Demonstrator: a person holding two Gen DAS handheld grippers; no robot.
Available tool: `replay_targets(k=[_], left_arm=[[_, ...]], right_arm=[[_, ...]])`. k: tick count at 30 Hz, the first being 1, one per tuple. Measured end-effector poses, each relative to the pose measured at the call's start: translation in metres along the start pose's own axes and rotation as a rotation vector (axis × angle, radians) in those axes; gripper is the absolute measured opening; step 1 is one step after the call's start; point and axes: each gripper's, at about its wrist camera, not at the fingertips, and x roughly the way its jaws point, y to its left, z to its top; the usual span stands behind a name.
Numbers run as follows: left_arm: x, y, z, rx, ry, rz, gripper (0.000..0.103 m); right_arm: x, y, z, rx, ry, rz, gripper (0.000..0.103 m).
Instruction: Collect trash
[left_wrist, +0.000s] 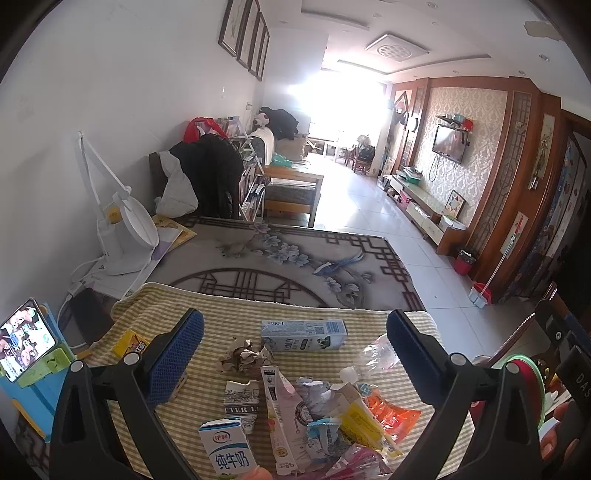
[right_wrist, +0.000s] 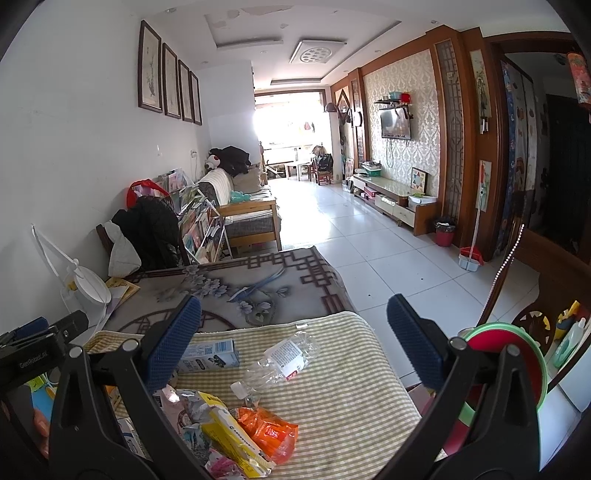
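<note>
Living-room surface with a yellow-green checked cloth (left_wrist: 369, 321) carries all the trash; as far as I can judge, nothing is collected yet.

Left gripper (left_wrist: 295, 358) is released, jaws spread wide, hovering above the pile and holding nothing. Right gripper (right_wrist: 293, 341) is the same: spread apart, empty, over the right half of the cloth.

Still loose on the cloth:
- blue-and-white toothpaste box (left_wrist: 303, 334), far side
- crumpled brown paper wad (left_wrist: 244, 357), just in front of the box
- crushed clear plastic bottle (right_wrist: 281, 360), right of centre
- orange plastic wrapper (right_wrist: 267, 430), touching a yellow snack packet (right_wrist: 231, 439)
- white-and-blue milk carton (left_wrist: 225, 446), near edge
- tall pink-white flattened carton (left_wrist: 279, 413) and torn foil scraps beside it

Round green-rimmed red container (right_wrist: 511, 363) sits off the right edge of the surface; probably the bin, but I can't see its contents.

Progress estimate: at the start, every item is left.
</note>
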Motion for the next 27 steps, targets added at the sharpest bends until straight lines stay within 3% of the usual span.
replay_targets(k=[23,27], left_arm=[[-0.001,0.003,-0.004,0.004,0.005,0.006,0.095],[0.002,0.021,-0.003,0.0,-0.018,0.031,0.095]], right_arm=[[0.004,0.001,0.0,-0.005,0.012,0.004,0.1],[0.02,0.008,-0.008,-0.064,0.025,0.074,0.1]])
